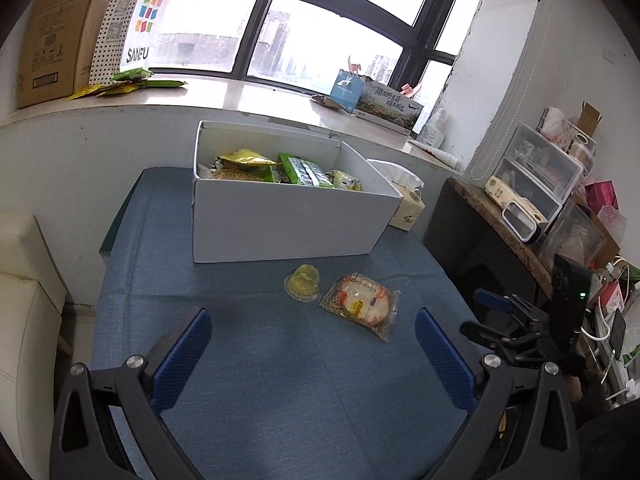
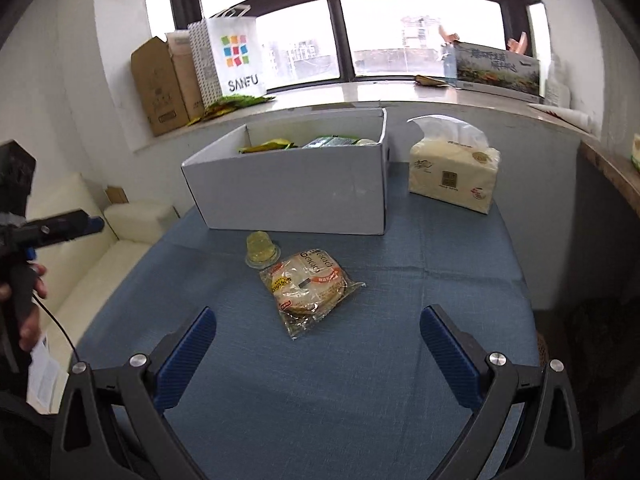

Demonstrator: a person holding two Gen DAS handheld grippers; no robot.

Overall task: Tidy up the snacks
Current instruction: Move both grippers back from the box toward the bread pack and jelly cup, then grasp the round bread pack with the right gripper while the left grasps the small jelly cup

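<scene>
A white box (image 1: 280, 220) (image 2: 296, 196) stands at the far side of the blue table and holds several yellow and green snack packs (image 1: 280, 168). In front of it lie a small yellow jelly cup (image 1: 303, 282) (image 2: 262, 249) and a clear-wrapped round cake (image 1: 360, 304) (image 2: 310, 286), side by side on the cloth. My left gripper (image 1: 312, 352) is open and empty, above the near table, short of both snacks. My right gripper (image 2: 316, 352) is open and empty, just short of the wrapped cake. Each gripper shows at the edge of the other's view (image 1: 492, 312) (image 2: 80, 224).
A tissue pack (image 2: 452, 176) (image 1: 408, 204) sits right of the box. The windowsill holds a cardboard carton (image 1: 56, 40), a SANFU bag (image 2: 236, 56), loose green packets (image 1: 128, 82) and a printed box (image 2: 496, 66). A cream sofa (image 2: 120, 232) is left, cluttered shelves (image 1: 560, 200) right.
</scene>
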